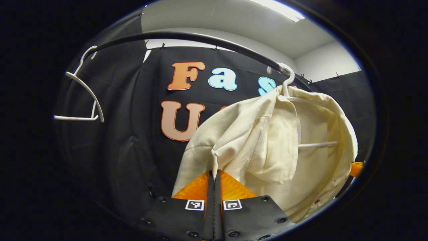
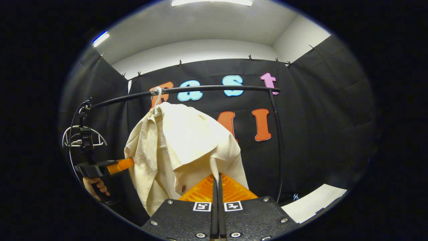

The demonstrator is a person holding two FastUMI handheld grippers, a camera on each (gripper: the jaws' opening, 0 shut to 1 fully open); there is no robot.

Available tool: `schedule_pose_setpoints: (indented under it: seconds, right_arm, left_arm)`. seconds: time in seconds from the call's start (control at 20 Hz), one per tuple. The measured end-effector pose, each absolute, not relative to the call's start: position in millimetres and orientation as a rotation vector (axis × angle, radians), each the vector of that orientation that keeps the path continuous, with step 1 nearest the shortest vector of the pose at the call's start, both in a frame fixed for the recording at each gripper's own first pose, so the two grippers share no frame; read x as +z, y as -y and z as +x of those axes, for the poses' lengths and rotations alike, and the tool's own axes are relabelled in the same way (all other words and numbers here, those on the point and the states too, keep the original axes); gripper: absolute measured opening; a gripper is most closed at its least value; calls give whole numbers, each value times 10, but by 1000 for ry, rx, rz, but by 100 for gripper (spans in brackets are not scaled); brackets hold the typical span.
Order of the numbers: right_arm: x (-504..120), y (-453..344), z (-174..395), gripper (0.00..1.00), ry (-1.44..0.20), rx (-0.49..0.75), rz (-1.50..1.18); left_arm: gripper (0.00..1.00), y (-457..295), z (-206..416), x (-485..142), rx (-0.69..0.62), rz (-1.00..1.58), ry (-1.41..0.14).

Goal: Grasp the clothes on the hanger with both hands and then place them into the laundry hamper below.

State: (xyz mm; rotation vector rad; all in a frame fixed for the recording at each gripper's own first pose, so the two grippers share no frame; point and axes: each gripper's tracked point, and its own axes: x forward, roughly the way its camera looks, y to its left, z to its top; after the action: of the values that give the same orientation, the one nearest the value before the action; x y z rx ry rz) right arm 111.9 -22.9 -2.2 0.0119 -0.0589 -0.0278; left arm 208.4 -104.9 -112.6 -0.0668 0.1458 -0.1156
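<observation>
Cream shirt point(image 1: 267, 144) hangs lengthwise down from the rail point(image 2: 214, 89) — left gripper point(image 1: 215, 172) and right gripper point(image 2: 216, 175) each pinch its cloth.

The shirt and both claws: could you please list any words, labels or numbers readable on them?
Cream shirt: no text readable.
Left claw: square coded markers, patterns only, no words.
Right claw: the same kind of patterns, no words.
</observation>
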Motion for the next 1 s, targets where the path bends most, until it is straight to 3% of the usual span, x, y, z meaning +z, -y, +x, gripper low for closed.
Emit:
schedule_pose_setpoints:
  seconds: [0.45, 0.5, 0.55, 1.0]
  right_arm:
    - [803, 546, 1058, 0, 200, -100, 28]
    - [869, 585, 1060, 7, 212, -103, 29]
    - [918, 604, 1088, 0, 218, -102, 33]
    - [1200, 760, 1332, 0, 224, -59, 32]
  left_arm:
    - [6, 364, 2044, -515, 4, -43, -38]
    - [6, 324, 2070, -456, 9, -46, -29]
    - [6, 260, 2103, -409, 18, -41, -23]
    - [6, -64, 2305, -21, 104, 70, 54]
